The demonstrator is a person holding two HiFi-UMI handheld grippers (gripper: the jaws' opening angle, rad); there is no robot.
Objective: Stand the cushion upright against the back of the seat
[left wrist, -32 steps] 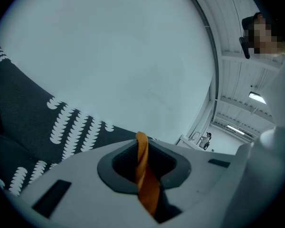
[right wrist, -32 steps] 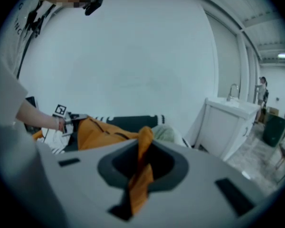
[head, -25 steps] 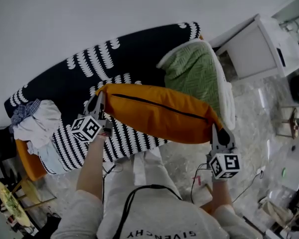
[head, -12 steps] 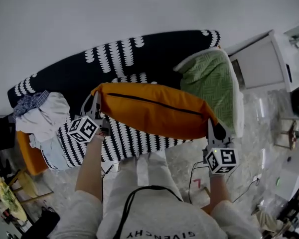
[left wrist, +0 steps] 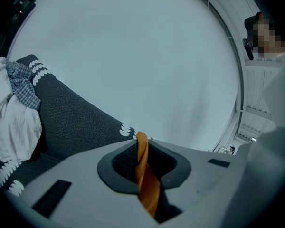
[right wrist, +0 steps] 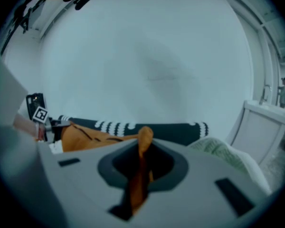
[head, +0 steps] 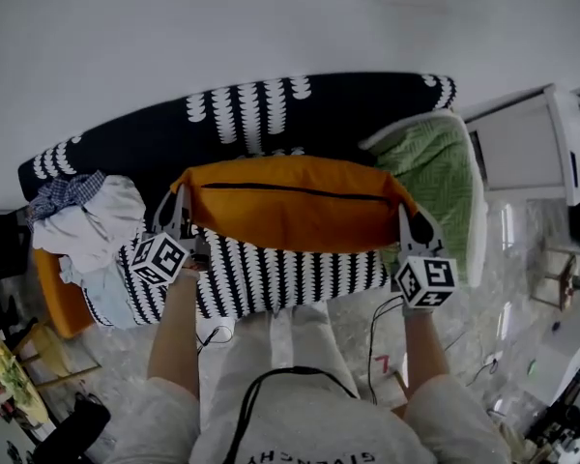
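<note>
While I am standing at the front edge of the sofa (head: 271, 276), I am holding the orange cushion (head: 290, 216) stretched between my two grippers. My left gripper (head: 179, 204) is pinching the cushion's left corner. Its jaws are gripping a twisted fold of orange fabric, which is poking up from between them in the left gripper view. My right gripper (head: 407, 228) is doing the same at the right corner, its jaws clamping a bunched fold of the same fabric. The cushion is hanging lengthwise over the seat and its black-and-white patterned cover. Its dark zip (head: 290, 191) is running along the side that is facing my head camera. Its far edge is lying close to the foot of the backrest (head: 271, 129), though I cannot tell whether it is touching. Just left of my left gripper a pile of white clothes (head: 92, 230) is sitting on the seat, with a blue checked cloth (head: 63, 193) lying on its far side. Just right of my right gripper a green quilted blanket (head: 433, 177) with a white border is resting at the sofa's end. Beyond the backrest the plain white wall (head: 271, 27) is filling the view, and a white cabinet (head: 527, 143) is standing past the blanket.
</note>
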